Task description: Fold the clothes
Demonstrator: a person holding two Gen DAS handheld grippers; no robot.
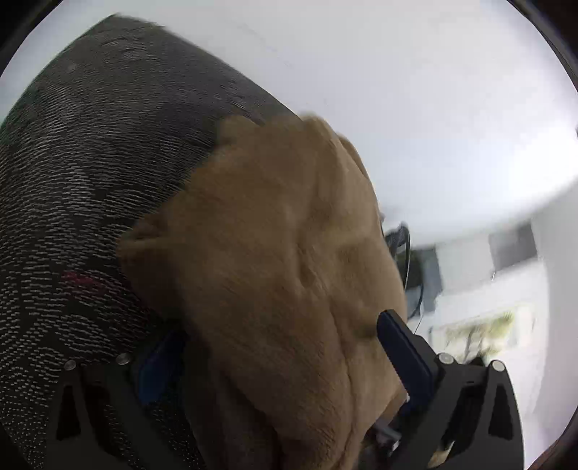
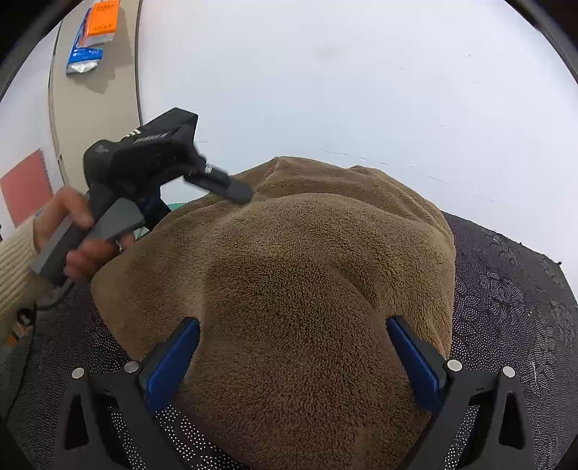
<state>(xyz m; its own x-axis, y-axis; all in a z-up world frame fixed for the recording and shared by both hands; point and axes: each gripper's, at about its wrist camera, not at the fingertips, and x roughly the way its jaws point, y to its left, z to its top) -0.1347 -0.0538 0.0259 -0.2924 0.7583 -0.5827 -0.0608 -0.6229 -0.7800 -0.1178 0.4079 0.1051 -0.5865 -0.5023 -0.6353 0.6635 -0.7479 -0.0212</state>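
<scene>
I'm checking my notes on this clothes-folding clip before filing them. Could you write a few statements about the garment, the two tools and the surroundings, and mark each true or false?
1. The fleece garment is brown. True.
2. It lies on bare white table. False: it lies on a dark dotted cloth spread over the white table.
3. The right gripper has its jaws standing wide, with fleece bulging between them. True.
4. The left gripper is lying unattended on the table. False: a hand holds it at the garment's far edge.
5. An orange packet lies on the garment. False: it lies far off, past the table's edge.
</scene>
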